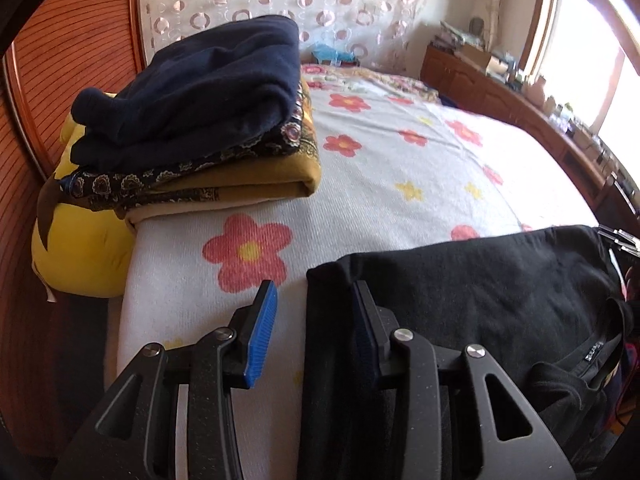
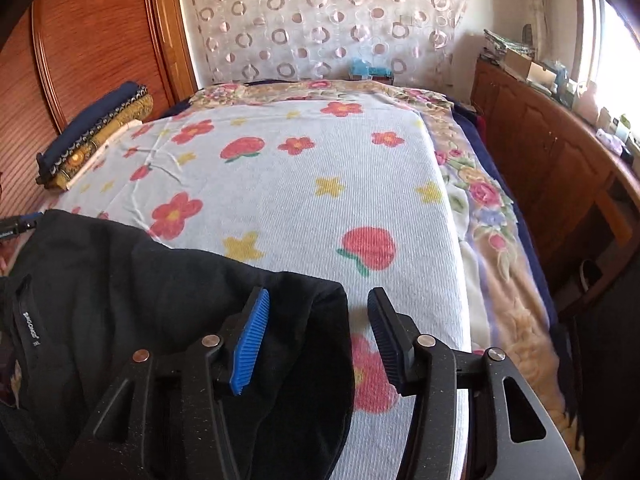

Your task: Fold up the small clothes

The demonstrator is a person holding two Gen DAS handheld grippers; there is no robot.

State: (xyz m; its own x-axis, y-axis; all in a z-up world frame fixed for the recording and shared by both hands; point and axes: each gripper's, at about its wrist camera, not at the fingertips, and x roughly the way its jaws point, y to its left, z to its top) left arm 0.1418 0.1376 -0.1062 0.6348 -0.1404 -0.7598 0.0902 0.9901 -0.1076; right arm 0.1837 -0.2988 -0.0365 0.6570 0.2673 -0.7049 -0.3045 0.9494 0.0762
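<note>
A black garment (image 1: 480,292) lies on the near edge of the flowered bed cover (image 1: 400,168); it also shows in the right wrist view (image 2: 140,280). My left gripper (image 1: 316,316) is open, its fingers astride the garment's left corner. My right gripper (image 2: 320,320) is open, its fingers astride the garment's right corner. A stack of folded clothes (image 1: 200,120), dark navy on top of patterned and mustard pieces, sits at the left edge of the bed, and shows in the right wrist view (image 2: 96,132) too.
A wooden headboard (image 1: 72,80) rises on the left. A yellow cushion (image 1: 76,252) lies under the stack. A wooden cabinet (image 2: 552,160) with small items on top runs along the right, below a bright window. A patterned curtain (image 2: 320,20) hangs behind.
</note>
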